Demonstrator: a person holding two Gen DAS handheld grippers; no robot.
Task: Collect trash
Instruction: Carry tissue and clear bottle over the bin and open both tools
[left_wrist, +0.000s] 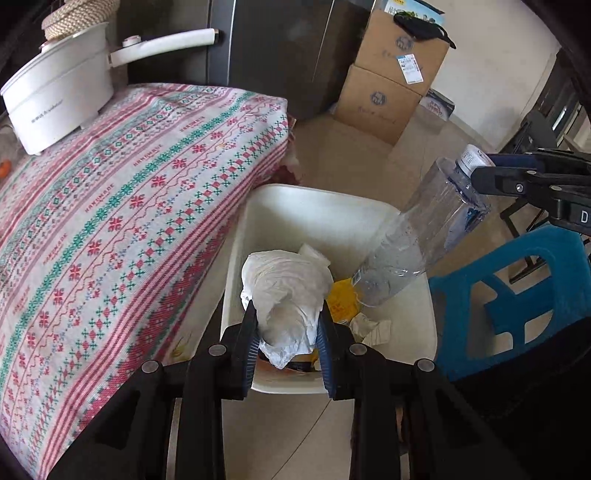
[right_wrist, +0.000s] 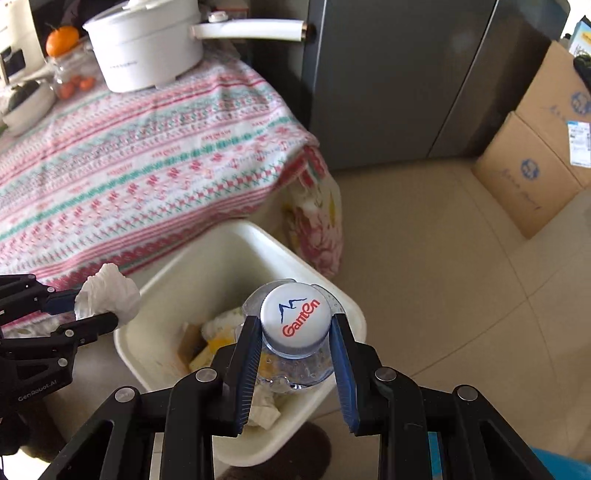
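My left gripper (left_wrist: 288, 314) is shut on a crumpled white tissue (left_wrist: 288, 291) and holds it over the white trash bin (left_wrist: 317, 206); it also shows in the right wrist view (right_wrist: 107, 291). My right gripper (right_wrist: 295, 325) is shut on the capped end of a clear plastic bottle (right_wrist: 295, 321), which points down into the bin (right_wrist: 166, 288). In the left wrist view the bottle (left_wrist: 413, 251) leans over the bin's right rim. The bin holds yellow wrappers (left_wrist: 341, 301) and paper scraps.
A table with a patterned cloth (left_wrist: 122, 206) is left of the bin, with a white pot (left_wrist: 59, 99) on it. A blue plastic stool (left_wrist: 517, 299) stands right of the bin. Cardboard boxes (left_wrist: 391, 85) and a dark fridge (right_wrist: 406, 74) are behind.
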